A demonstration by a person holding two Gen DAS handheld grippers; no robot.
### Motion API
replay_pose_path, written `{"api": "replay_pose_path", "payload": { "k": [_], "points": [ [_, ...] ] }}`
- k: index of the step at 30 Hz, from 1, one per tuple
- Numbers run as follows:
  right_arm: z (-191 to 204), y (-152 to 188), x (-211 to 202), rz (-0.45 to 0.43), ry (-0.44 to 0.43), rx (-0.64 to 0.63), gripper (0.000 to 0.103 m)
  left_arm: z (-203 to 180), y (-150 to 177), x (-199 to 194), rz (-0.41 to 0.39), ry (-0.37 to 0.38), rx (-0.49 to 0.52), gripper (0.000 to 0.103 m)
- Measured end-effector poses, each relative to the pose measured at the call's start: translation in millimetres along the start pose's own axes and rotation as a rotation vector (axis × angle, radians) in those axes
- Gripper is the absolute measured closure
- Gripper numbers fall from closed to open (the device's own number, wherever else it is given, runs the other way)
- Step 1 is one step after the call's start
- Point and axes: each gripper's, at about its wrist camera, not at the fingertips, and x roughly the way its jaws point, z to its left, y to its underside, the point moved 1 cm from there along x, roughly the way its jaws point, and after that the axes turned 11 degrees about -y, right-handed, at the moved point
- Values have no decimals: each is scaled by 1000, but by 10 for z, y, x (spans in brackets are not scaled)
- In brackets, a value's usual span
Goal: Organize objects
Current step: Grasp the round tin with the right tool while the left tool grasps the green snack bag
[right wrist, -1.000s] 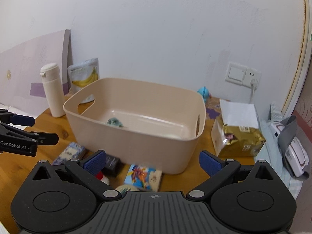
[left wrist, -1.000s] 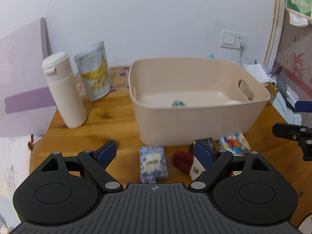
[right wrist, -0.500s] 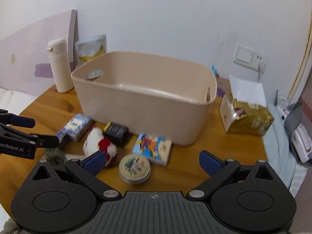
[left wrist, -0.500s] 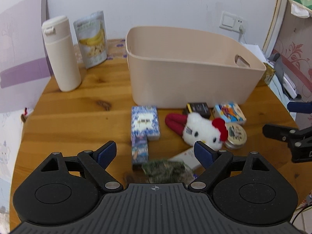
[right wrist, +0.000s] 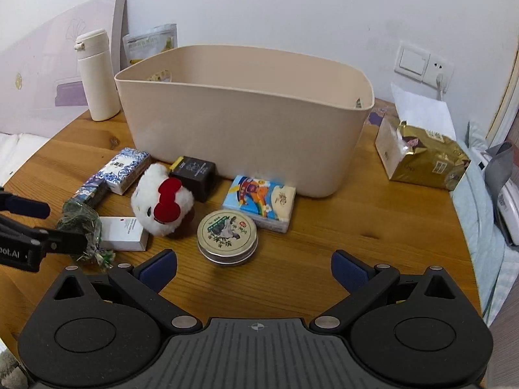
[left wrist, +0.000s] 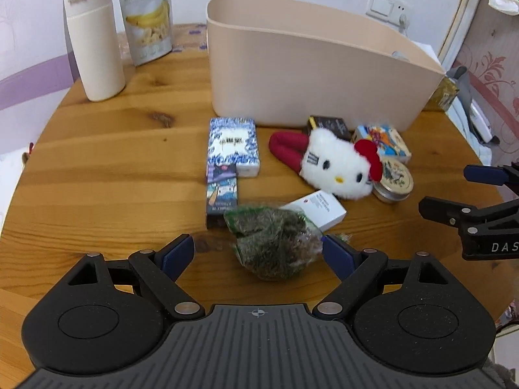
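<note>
Bag (left wrist: 275,241) of dried greens lies on the table (left wrist: 107,175) between the spread fingers of my left gripper (left wrist: 258,254), nearest item to me; jaws wide, nothing held. I judge it light, soft and crinkly: film will slip and crush, so I would pinch across the bulging middle, gently, not the loose end. Right gripper (right wrist: 254,269) also gapes empty, with the tin (right wrist: 227,236) just ahead of it. Tin looks stiff and smooth; I would take it across the rim.

Count of loose items before the bin (right wrist: 243,136):
- boxes and packets: five (blue-white pack (left wrist: 233,146), dark slim box (left wrist: 221,193), white box (left wrist: 316,209), black box (right wrist: 194,175), cartoon pack (right wrist: 261,204))
- plush (left wrist: 337,168): one, soft, grips anywhere
- tin: one
- bag: one

Bin stands upright behind them, its inside mostly hidden from both views. Beyond: one flask (left wrist: 92,39), one banana pouch (left wrist: 147,17), one gold packet (right wrist: 421,159).
</note>
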Motion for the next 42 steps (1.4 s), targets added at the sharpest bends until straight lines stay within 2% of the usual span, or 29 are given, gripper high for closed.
{"api": "replay_pose_path", "payload": {
  "k": [7, 21, 27, 32, 34, 35, 42],
  "points": [
    [4, 11, 167, -16, 11, 12, 1, -5, 7, 99, 24, 11, -24, 15],
    [10, -14, 456, -14, 30, 19, 16, 8, -18, 170, 38, 45, -48, 24],
    [28, -10, 501, -7, 16, 17, 25, 26, -43, 166, 35, 85, -69, 40],
    [61, 0, 506, -8, 6, 17, 47, -9, -48, 157, 34, 98, -58, 49],
    [76, 3, 496, -6, 7, 12, 51, -12, -44, 142, 31, 104, -56, 57],
    [84, 9, 489, -6, 10, 7, 51, -9, -42, 140, 35, 108, -55, 67],
    [121, 59, 380, -12, 3, -2, 52, 15, -2, 101, 34, 115, -56, 69]
  ]
}}
